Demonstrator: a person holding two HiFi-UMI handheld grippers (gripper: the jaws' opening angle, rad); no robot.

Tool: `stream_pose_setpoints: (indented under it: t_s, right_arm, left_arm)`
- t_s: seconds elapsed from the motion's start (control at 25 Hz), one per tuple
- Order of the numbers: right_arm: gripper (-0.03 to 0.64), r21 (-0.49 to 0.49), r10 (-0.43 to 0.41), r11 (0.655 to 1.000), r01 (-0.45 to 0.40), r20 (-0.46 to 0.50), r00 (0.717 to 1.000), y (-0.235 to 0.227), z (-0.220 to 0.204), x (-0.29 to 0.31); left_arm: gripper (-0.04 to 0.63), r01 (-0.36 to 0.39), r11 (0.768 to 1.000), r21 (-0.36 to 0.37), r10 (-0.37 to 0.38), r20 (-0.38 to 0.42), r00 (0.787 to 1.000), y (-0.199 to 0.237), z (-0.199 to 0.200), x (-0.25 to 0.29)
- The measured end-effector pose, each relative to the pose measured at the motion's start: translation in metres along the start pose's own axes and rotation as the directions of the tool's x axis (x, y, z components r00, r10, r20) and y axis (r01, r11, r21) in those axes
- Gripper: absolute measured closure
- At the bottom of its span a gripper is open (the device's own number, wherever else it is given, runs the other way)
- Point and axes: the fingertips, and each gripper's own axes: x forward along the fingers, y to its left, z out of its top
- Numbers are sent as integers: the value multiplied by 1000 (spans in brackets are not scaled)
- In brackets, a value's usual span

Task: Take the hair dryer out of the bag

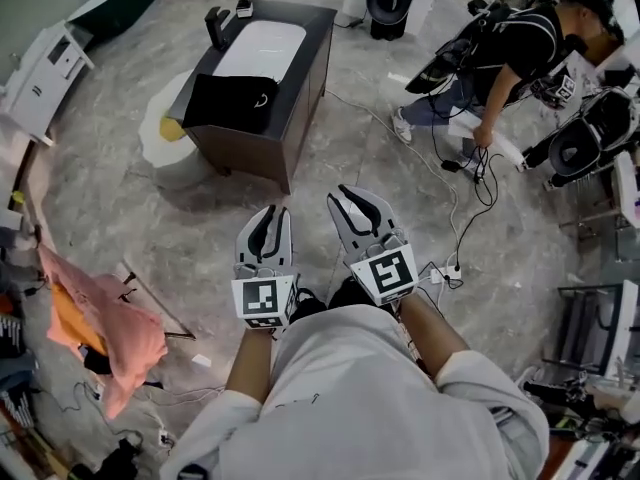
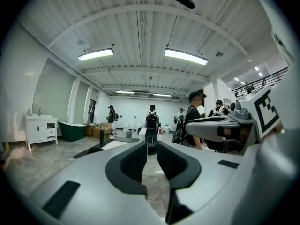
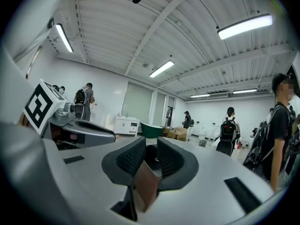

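Bag (image 1: 232,101) (closed, apparently) atop cabinet (image 1: 303,93).

Near the top of the head view, a dark cabinet (image 1: 300,88) with a white basin (image 1: 260,48) and a black tap (image 1: 216,26), standing on grey marbled floor (image 1: 100,188). Off to the upper right, a person (image 1: 510,43) bent over a tangle of cables (image 1: 478,168). At lower left, a pink cloth (image 1: 125,333) draped over clutter. From the left gripper view: a green bathtub (image 2: 71,130) (beside a white cupboard (image 2: 42,128)), ceiling lights (image 2: 186,56), people with backpacks (image 2: 151,120).
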Motion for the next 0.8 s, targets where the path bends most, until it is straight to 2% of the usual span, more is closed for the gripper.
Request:
stream_pose_setpoints:
  t_s: [0.24, 0.44, 0.64, 0.8]
  right_arm:
    - [552, 10, -5, 1000, 6, -32, 999, -17, -14, 16]
    - [552, 46, 0, 999, 0, -7, 1000, -42, -21, 50]
    - [552, 100, 22, 995, -20, -26, 999, -76, -27, 104]
    - [552, 74, 6, 997, -10, 48, 999, -128, -19, 143]
  left_arm:
    - [514, 7, 1000, -19, -8, -35, 999, 7, -14, 22]
    - [514, 9, 1000, 4, -9, -55, 998, 18, -16, 56]
    - [514, -13, 999, 34, 15, -79, 997, 48, -14, 117]
    - [514, 14, 997, 78, -9, -68, 998, 56, 14, 181]
